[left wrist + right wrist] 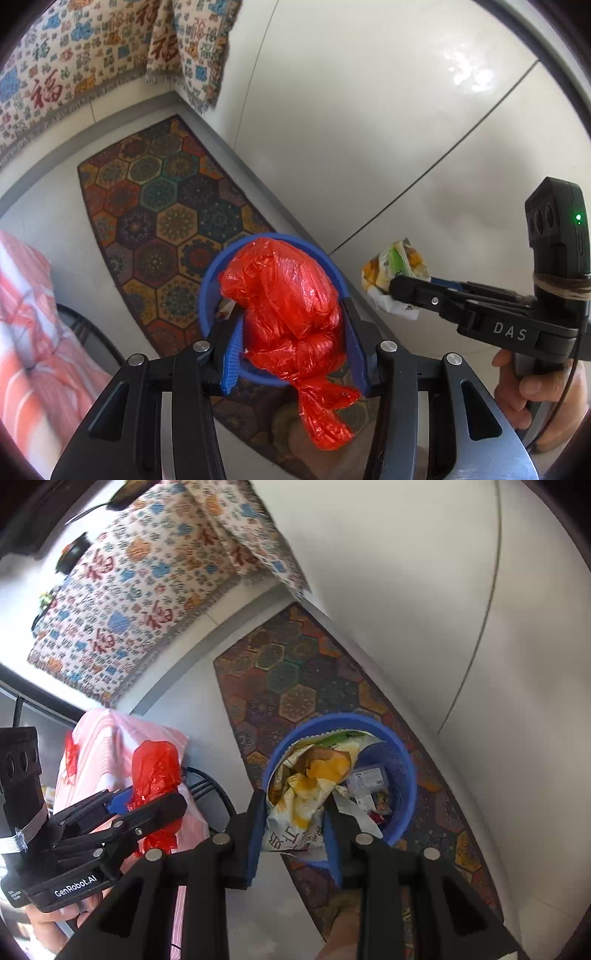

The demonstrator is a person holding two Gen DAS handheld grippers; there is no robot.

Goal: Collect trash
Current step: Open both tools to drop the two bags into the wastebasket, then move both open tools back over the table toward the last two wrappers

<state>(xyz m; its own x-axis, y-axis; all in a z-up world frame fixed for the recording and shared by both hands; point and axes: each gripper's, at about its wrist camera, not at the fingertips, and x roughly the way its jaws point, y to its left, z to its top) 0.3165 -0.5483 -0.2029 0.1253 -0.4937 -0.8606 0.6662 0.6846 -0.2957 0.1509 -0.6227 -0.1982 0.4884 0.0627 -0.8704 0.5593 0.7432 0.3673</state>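
Observation:
My left gripper (291, 339) is shut on a crumpled red plastic bag (284, 299) and holds it above the blue bin (210, 288) on the patterned rug. The same gripper and the red bag (155, 768) show at the left of the right wrist view. My right gripper (295, 812) is shut on a yellow and white snack wrapper (306, 786) held over the blue bin (402, 760), which holds several bits of trash. In the left wrist view the right gripper (399, 291) holds the wrapper (395, 266) to the right of the bin.
A hexagon-patterned rug (162, 221) lies on glossy white floor tiles (369, 110). A patterned fringed cloth (74, 66) hangs at the upper left. A pink striped fabric (26, 332) and a dark wire frame (210, 786) sit at the left.

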